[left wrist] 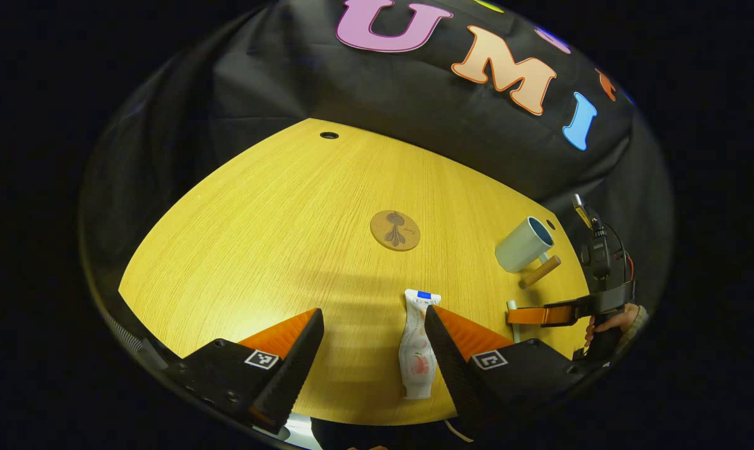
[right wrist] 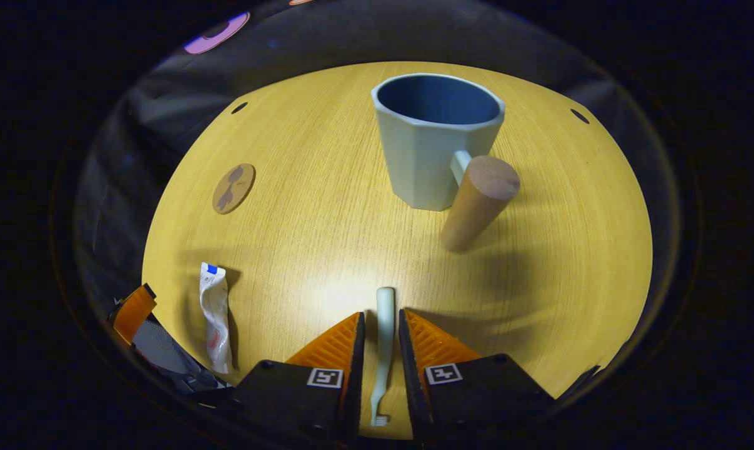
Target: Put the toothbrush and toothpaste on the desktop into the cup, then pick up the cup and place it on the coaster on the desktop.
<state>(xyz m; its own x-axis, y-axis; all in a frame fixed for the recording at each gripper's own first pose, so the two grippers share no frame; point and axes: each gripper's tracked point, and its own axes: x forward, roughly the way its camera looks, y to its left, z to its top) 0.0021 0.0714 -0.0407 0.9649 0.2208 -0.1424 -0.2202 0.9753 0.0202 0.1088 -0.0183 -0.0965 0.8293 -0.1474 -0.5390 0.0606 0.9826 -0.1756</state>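
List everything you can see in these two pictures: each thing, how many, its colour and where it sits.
Round wooden table: one, yellow, under everything.
Pale blue faceted cup with wooden handle: one, upright, far side of the table.
Round brown cork coaster: one, mid-table, bare.
White toothpaste tube: one, lying flat beside the left tongs.
Pale toothbrush: one, lying between the right tongs' fingers.
Left tongs: open.
Right tongs: nearly closed around the toothbrush.
Hand: one, holding the right tongs.

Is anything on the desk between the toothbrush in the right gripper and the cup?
Nothing visible. The toothbrush lies between the right gripper fingers, and only bare desktop lies ahead up to the cup. The cup's wooden handle sticks out toward the gripper, slightly right.
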